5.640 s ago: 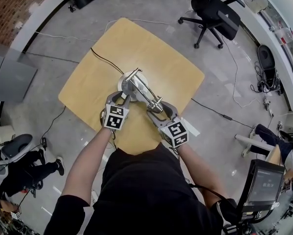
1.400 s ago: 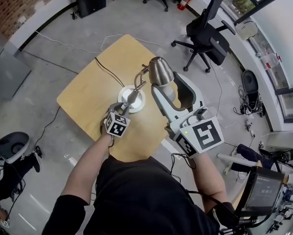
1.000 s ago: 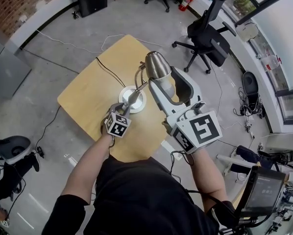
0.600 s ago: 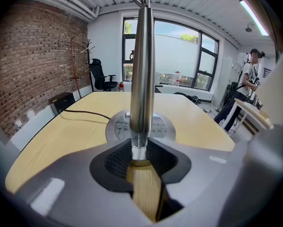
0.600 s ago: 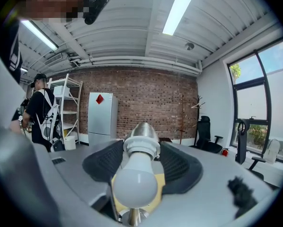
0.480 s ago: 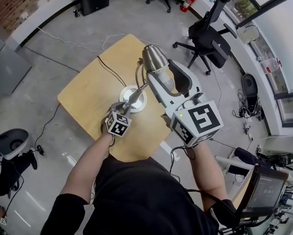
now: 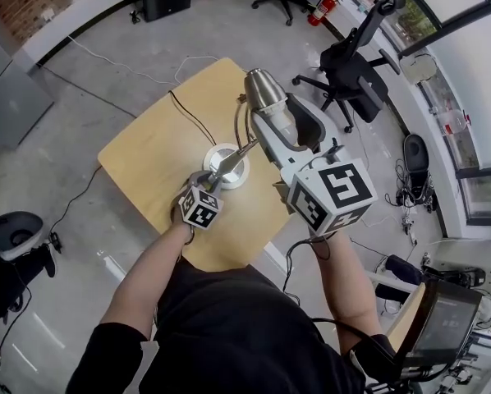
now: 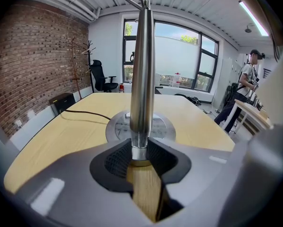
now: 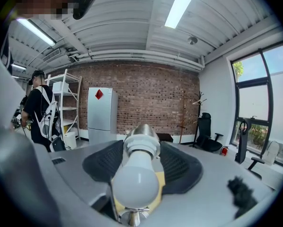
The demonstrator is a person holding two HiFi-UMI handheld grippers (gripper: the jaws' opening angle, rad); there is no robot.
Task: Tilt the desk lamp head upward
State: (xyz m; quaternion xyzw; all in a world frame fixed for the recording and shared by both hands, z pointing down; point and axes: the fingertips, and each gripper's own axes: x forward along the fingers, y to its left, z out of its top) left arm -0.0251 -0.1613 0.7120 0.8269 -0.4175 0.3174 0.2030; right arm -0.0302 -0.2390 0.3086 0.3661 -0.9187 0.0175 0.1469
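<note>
A silver desk lamp stands on the wooden table [image 7: 147, 150], its round base [image 7: 229, 167] near the middle. My left gripper [image 7: 215, 173] is shut on the lamp's pole [image 8: 142, 70] just above the base [image 8: 118, 129]; in the left gripper view the pads [image 8: 115, 162] press on the pole's foot. My right gripper [image 7: 282, 125] is held high and is shut on the lamp head [image 7: 260, 87]. In the right gripper view the white bulb [image 9: 134, 186] faces the camera, the metal shade [image 9: 142, 132] sits behind it, and black pads [image 9: 179, 169] flank it.
A black cable [image 7: 190, 115] runs from the base across the table to the far edge. Office chairs [image 7: 356, 43] stand beyond the table. A person [image 8: 252, 82] stands at a desk to the right; another person [image 9: 39, 109] stands by shelves and a white fridge [image 9: 102, 112].
The right gripper has lifted a little with the lamp head, which now points further away and up. The left gripper stays on the pole. Several seconds ago the lamp lay folded low.
</note>
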